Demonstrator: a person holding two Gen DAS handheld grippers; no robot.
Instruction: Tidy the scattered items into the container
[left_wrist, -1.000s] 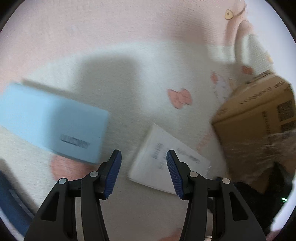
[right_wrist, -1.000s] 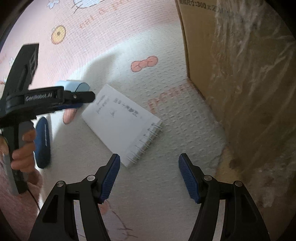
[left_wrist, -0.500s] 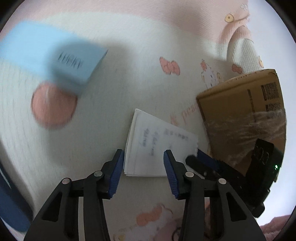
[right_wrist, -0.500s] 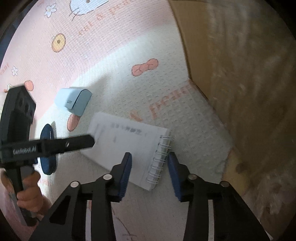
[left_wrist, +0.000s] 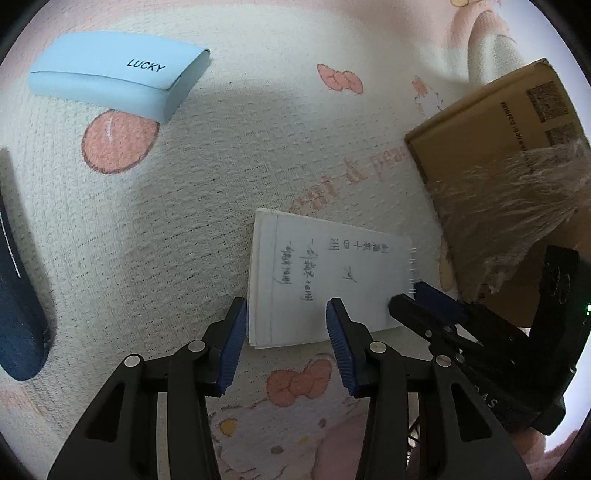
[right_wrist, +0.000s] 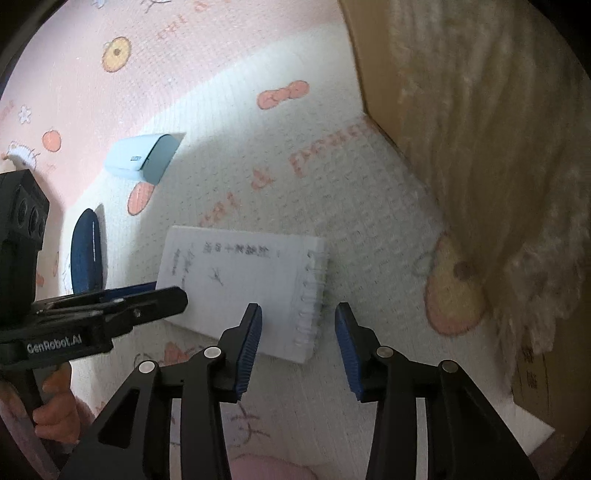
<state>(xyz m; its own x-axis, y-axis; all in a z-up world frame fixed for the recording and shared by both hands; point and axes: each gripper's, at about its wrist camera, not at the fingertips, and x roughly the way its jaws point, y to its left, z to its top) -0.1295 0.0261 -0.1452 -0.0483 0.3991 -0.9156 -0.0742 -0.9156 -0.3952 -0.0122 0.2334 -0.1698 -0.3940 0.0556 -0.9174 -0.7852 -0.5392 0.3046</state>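
Note:
A white spiral notebook (left_wrist: 325, 273) with handwriting lies flat on the patterned mat; it also shows in the right wrist view (right_wrist: 243, 280). My left gripper (left_wrist: 286, 332) is open, its jaws astride the notebook's near left corner. My right gripper (right_wrist: 297, 336) is open, its jaws astride the notebook's spiral-bound corner; it shows from the side in the left wrist view (left_wrist: 428, 299). The cardboard box (left_wrist: 509, 147) with crinkled plastic film stands just right of the notebook, and fills the right of the right wrist view (right_wrist: 480, 110).
A light blue case marked LUCKY (left_wrist: 118, 74) lies at the far left, seen also in the right wrist view (right_wrist: 142, 158). A dark navy pouch (left_wrist: 18, 314) lies at the left edge, also in the right wrist view (right_wrist: 86, 256). The pink and white mat (left_wrist: 166, 221) covers the floor.
Both grippers have moved down and in toward the notebook, left gripper to its left corner and right gripper to its spiral edge. The right jaws narrowed from a wide opening.

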